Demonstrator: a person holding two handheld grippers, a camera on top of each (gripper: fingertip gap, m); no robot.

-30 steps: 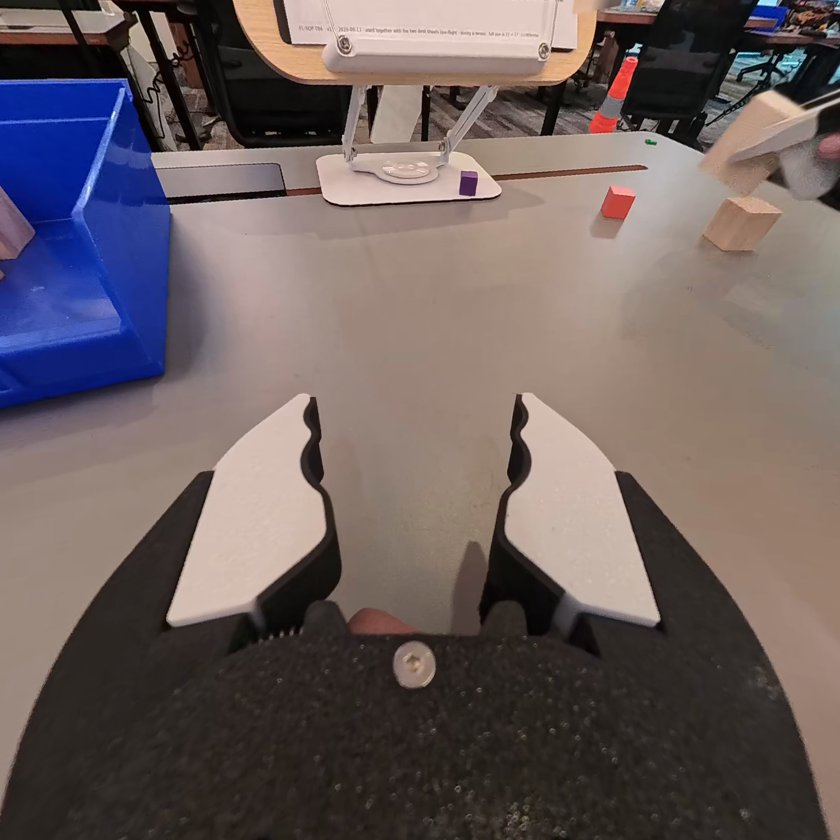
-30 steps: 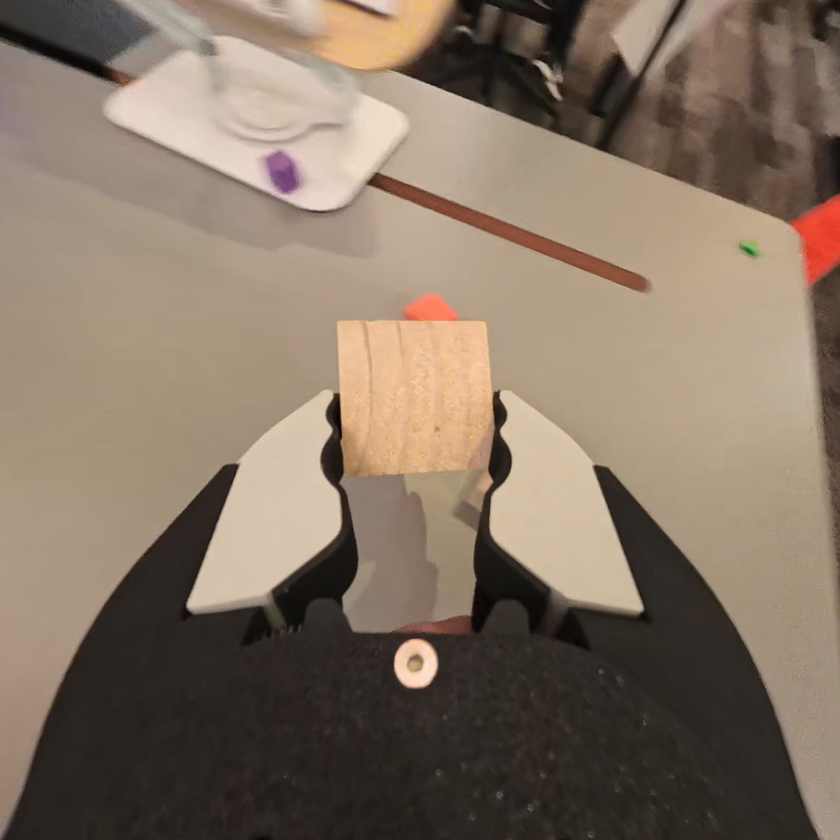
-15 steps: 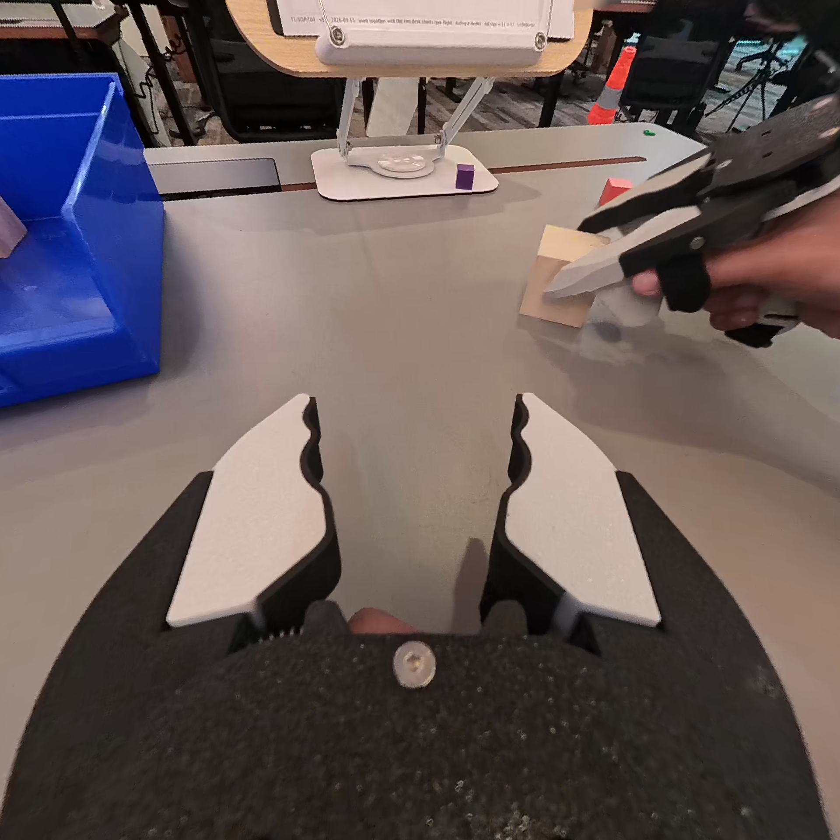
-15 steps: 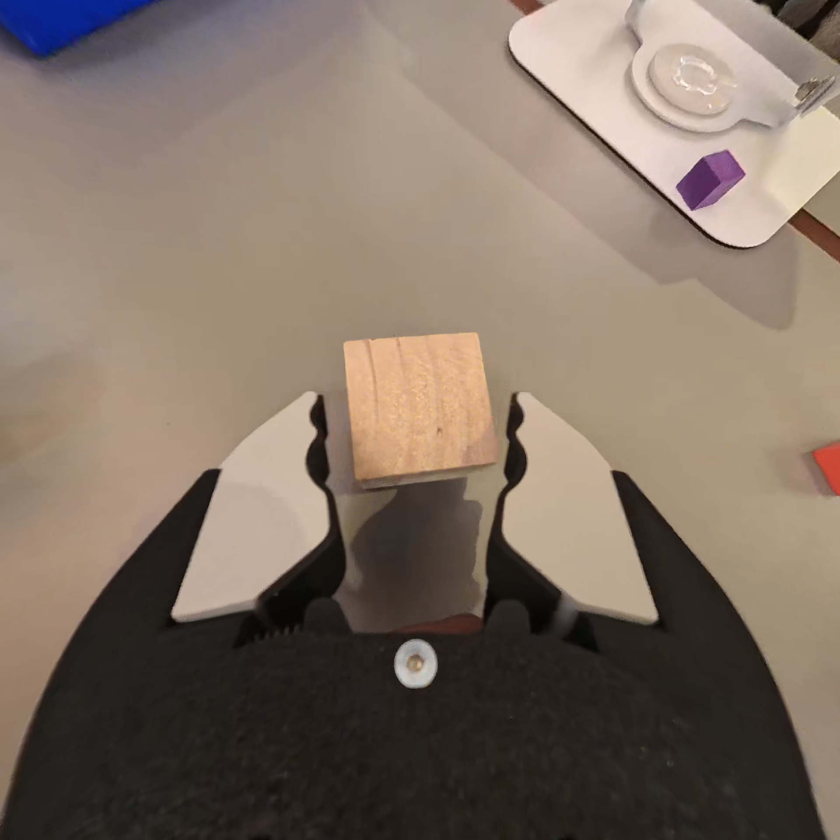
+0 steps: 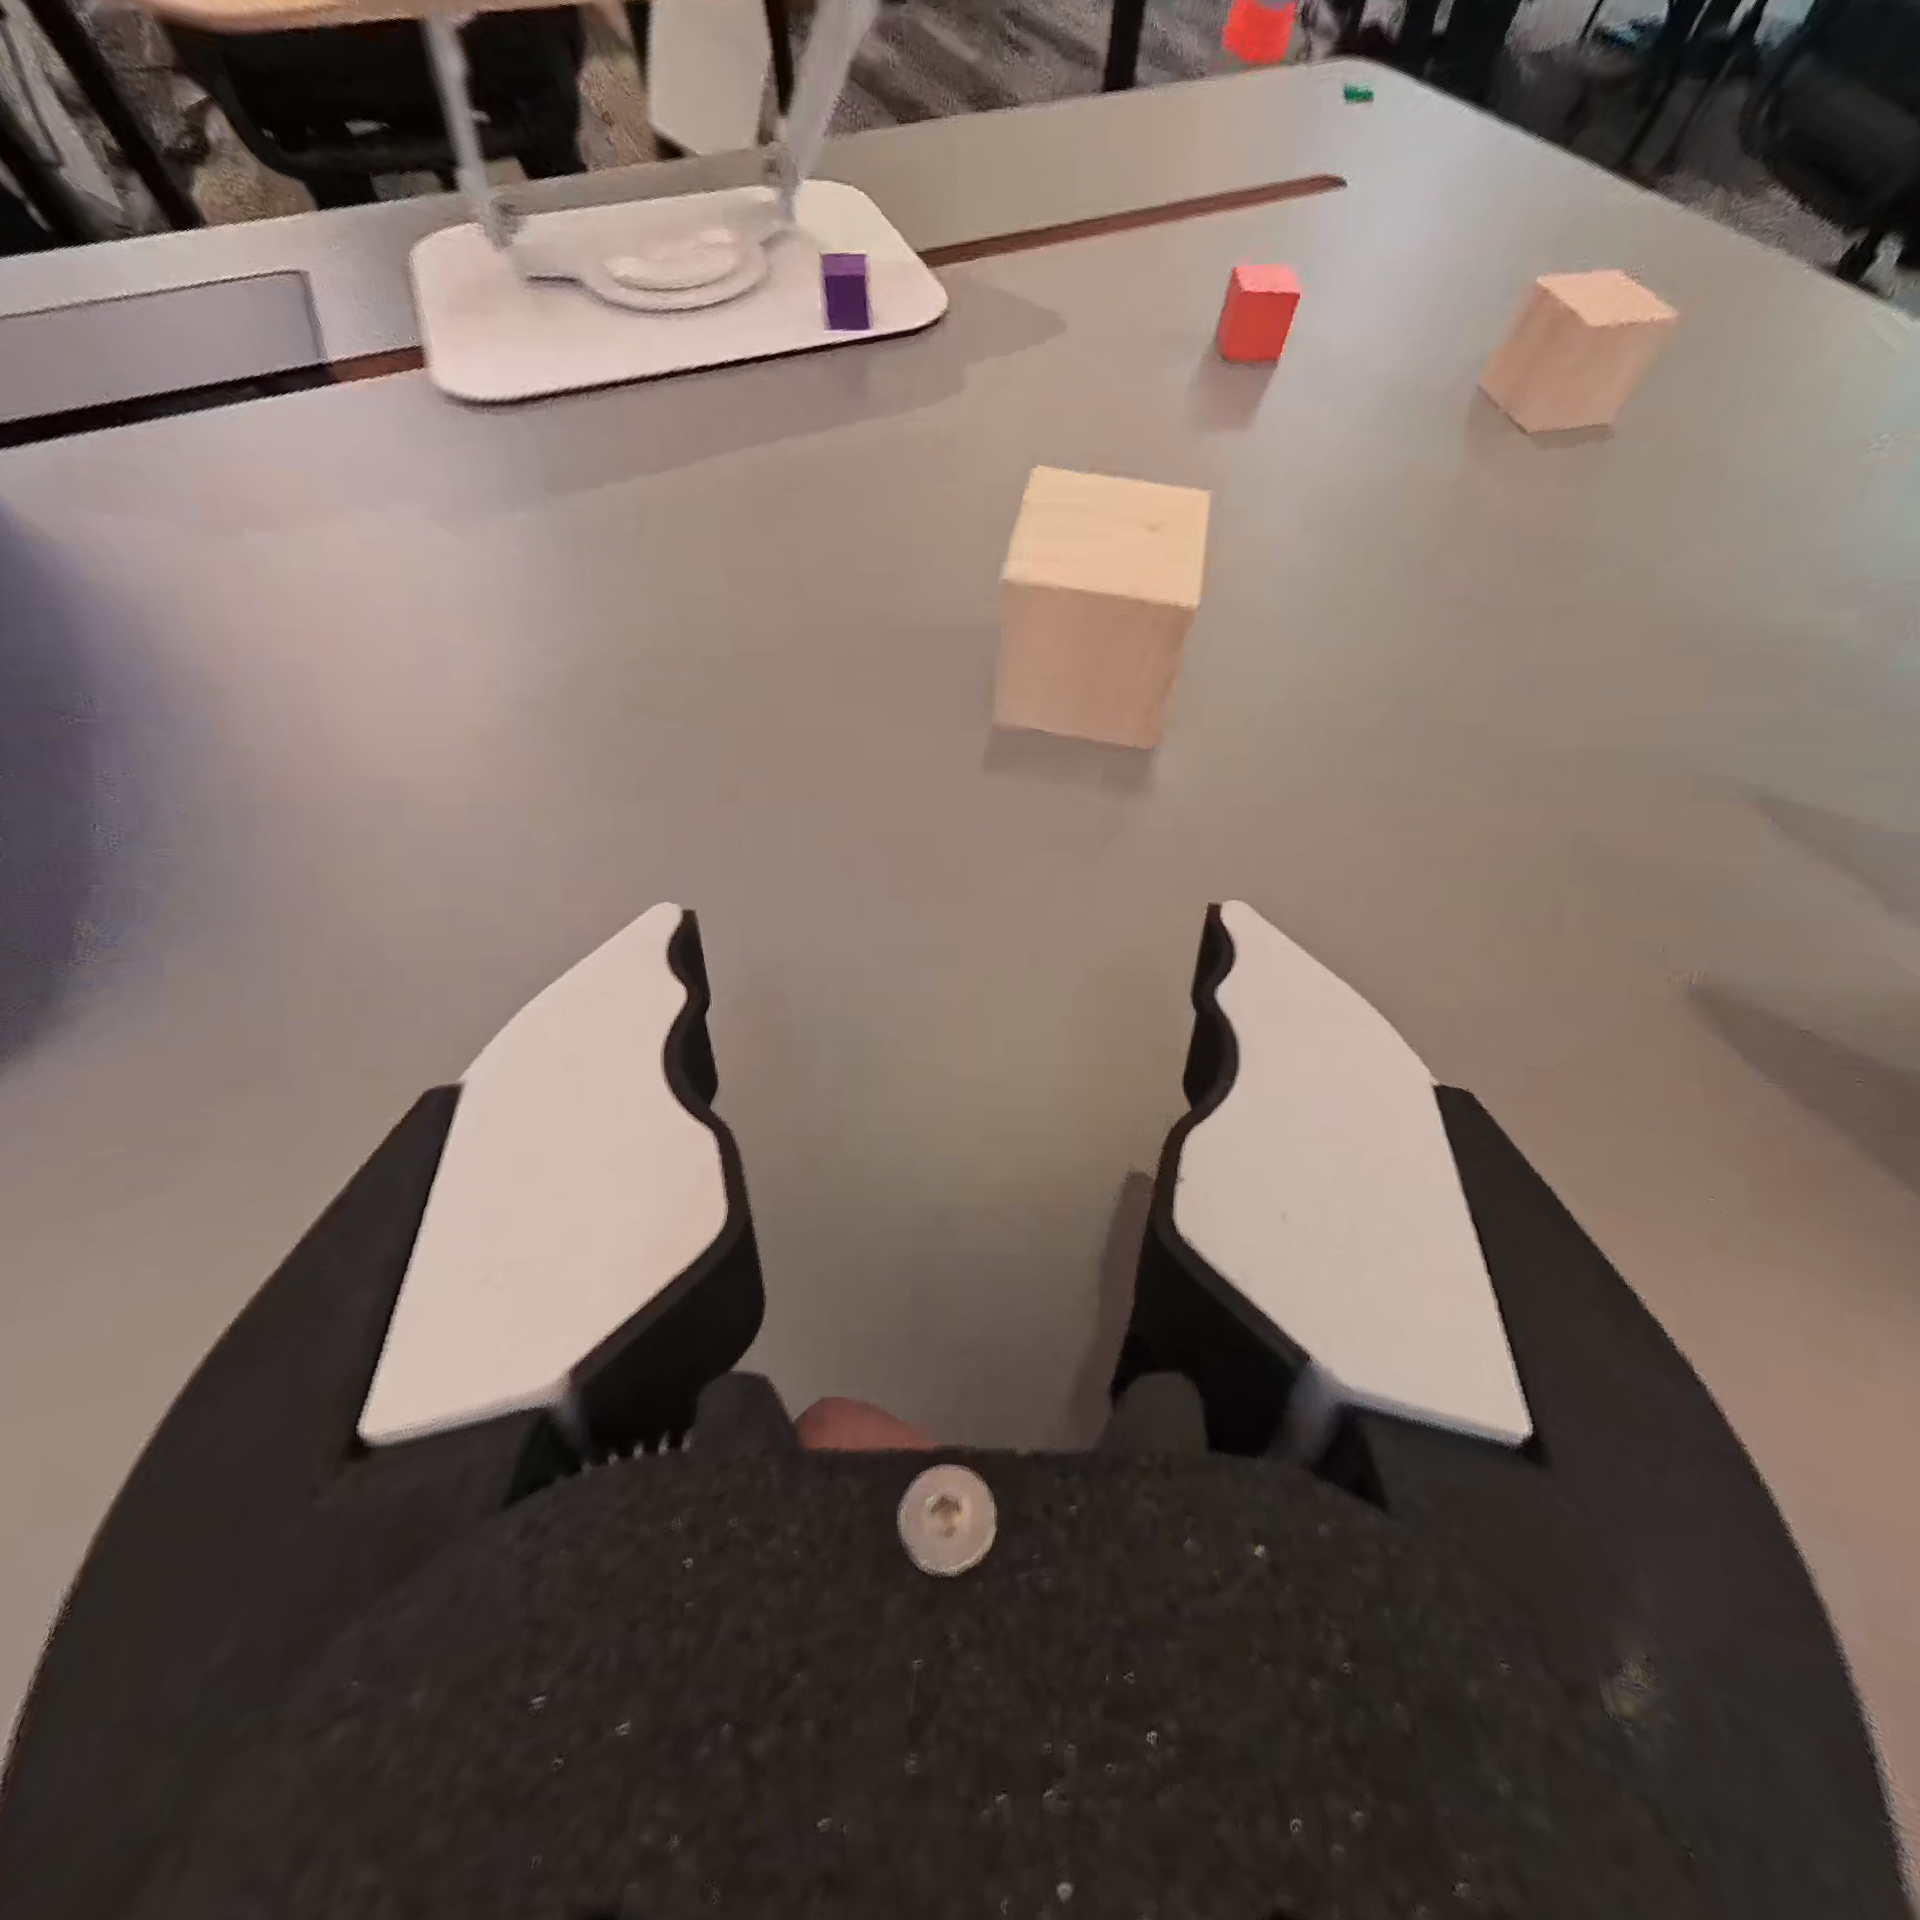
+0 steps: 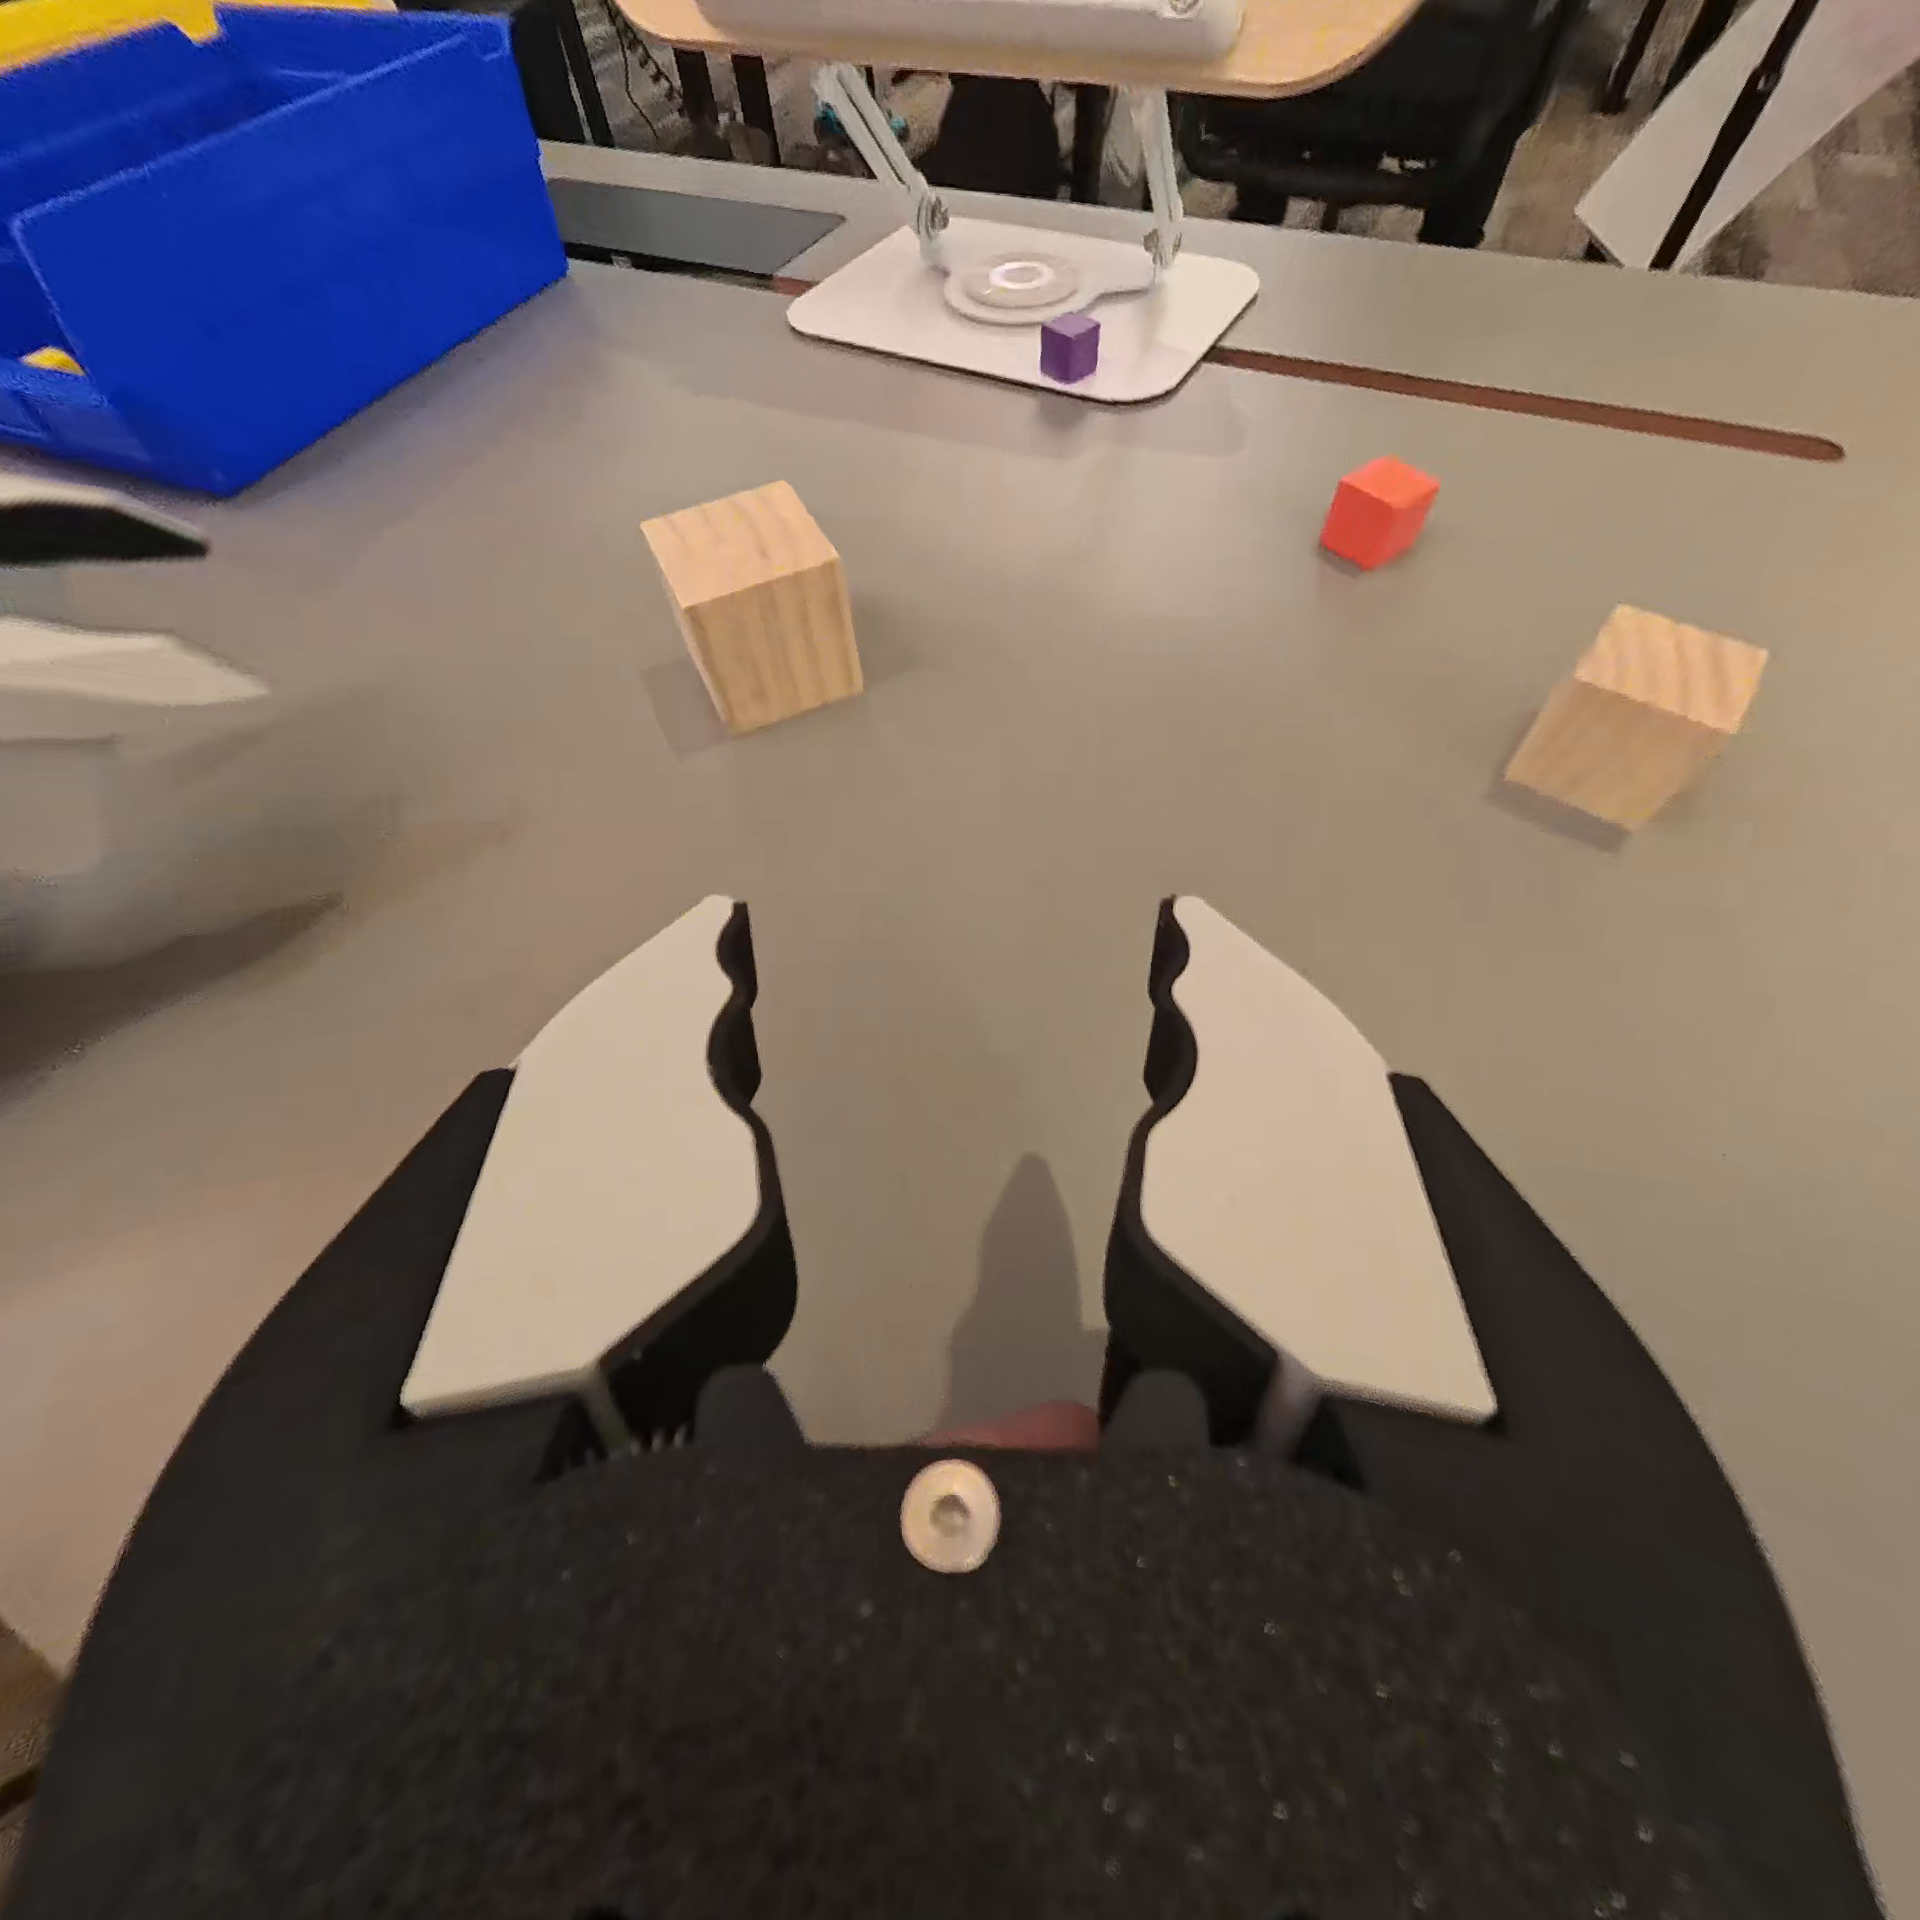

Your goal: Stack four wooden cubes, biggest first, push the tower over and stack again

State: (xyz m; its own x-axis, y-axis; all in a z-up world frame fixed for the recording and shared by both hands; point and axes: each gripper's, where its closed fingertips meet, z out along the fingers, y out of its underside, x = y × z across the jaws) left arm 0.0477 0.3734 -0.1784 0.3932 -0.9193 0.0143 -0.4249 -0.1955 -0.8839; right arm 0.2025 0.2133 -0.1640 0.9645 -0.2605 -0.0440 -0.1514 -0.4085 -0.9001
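A large plain wooden cube stands alone on the grey table. A smaller plain wooden cube sits to its right. A red cube lies farther back. A small purple cube rests on the white stand base. My left gripper is open and empty, short of the large cube. My right gripper is open and empty, pulled back from both wooden cubes. The left gripper shows blurred at the left edge of the right wrist view.
A blue bin stands at the back left. A white stand base with a raised board sits at the back centre. A dark slot runs along the table's far side. Chairs and an orange cone lie beyond the table.
My right gripper let go of the large wooden cube on the table and drew back. My left gripper turned right, so the blue bin has left its view.
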